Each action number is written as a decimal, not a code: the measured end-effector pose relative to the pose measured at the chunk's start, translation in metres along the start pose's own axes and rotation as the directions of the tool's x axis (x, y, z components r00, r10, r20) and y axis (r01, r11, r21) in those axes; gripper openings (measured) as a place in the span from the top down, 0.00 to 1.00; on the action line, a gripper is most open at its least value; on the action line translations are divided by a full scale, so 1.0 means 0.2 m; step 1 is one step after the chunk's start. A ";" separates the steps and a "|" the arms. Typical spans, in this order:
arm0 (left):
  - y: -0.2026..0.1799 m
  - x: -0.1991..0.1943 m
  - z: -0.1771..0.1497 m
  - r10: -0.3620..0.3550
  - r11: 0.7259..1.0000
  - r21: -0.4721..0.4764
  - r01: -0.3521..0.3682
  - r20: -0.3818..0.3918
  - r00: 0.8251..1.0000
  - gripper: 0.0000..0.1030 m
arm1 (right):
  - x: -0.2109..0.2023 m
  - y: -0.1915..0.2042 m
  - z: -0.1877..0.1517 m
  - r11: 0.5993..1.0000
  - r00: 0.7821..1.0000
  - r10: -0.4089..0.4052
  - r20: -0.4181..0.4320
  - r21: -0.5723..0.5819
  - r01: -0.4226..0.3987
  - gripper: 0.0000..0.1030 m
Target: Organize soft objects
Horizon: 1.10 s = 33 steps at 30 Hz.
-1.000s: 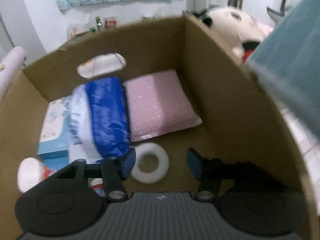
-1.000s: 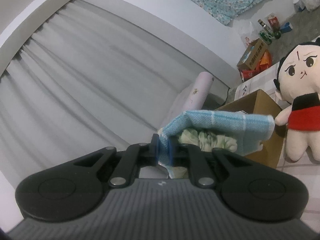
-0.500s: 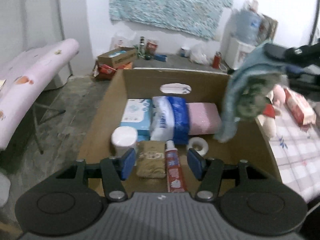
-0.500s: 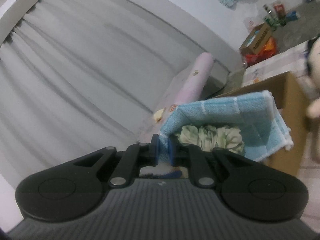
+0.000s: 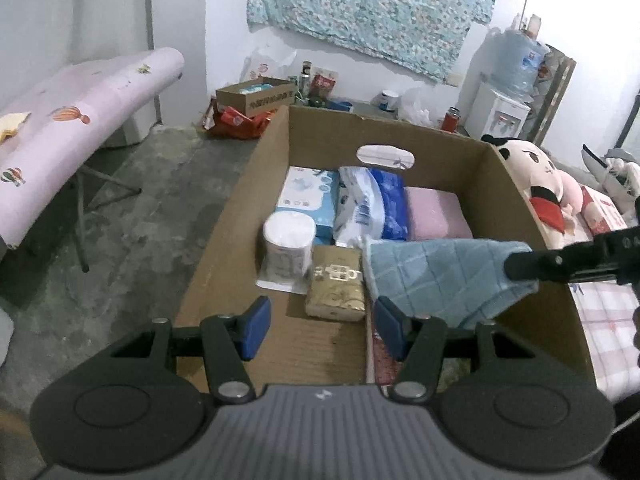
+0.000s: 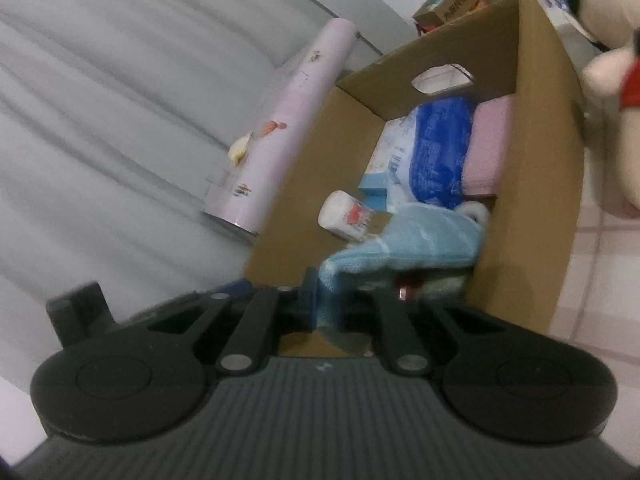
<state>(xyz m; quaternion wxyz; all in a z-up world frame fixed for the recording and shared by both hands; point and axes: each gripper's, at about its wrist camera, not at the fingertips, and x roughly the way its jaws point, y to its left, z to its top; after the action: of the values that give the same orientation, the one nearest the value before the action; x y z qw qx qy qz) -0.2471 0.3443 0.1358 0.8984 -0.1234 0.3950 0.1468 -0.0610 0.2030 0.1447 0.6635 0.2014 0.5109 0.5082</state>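
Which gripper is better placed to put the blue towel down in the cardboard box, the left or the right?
Right. The right gripper is shut on the blue towel, which hangs inside the cardboard box near its right wall. The left gripper is open and holds nothing.

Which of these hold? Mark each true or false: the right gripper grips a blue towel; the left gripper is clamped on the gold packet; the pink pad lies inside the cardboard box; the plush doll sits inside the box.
1. The right gripper grips a blue towel. True.
2. The left gripper is clamped on the gold packet. False: its jaws stand open and empty.
3. The pink pad lies inside the cardboard box. True.
4. The plush doll sits inside the box. False: it lies outside, beside the box's wall.
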 end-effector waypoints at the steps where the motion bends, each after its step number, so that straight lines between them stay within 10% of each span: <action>1: -0.02 0.03 0.00 -0.006 1.000 0.003 0.006 -0.004 1.000 0.43 | 0.00 0.01 0.00 1.000 1.000 -0.013 -0.012 -0.019 0.013 0.93; 8: -0.13 0.07 0.00 -0.053 0.998 0.042 0.053 -0.003 0.999 0.43 | -0.01 0.08 -0.01 0.978 0.982 -0.167 -0.092 -0.143 0.153 0.89; 22: -0.48 0.19 -0.10 -0.181 0.920 0.306 0.246 -0.227 0.957 0.45 | -0.20 0.19 0.15 0.977 0.995 -0.075 0.058 -0.196 0.085 0.89; 29: -0.65 0.53 -0.08 -0.159 0.897 0.316 0.308 -0.419 0.894 0.54 | -0.21 0.12 0.23 0.987 0.994 -0.076 0.084 -0.133 0.087 0.89; 31: -0.65 0.61 -0.09 -0.148 0.902 0.286 0.325 -0.503 0.852 0.74 | -0.23 0.10 0.23 0.988 0.993 -0.078 0.090 -0.129 0.089 0.89; 33: -0.69 0.60 -0.12 -0.095 0.875 0.364 0.319 -0.517 0.851 0.83 | -0.23 0.08 0.23 0.988 0.995 -0.071 0.074 -0.128 0.080 0.89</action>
<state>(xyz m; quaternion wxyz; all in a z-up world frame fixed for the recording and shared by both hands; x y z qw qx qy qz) -0.1360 0.2289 0.0453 0.7856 0.0057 0.6134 -0.0814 -0.0257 0.1805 0.1966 0.7114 0.1553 0.4603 0.5079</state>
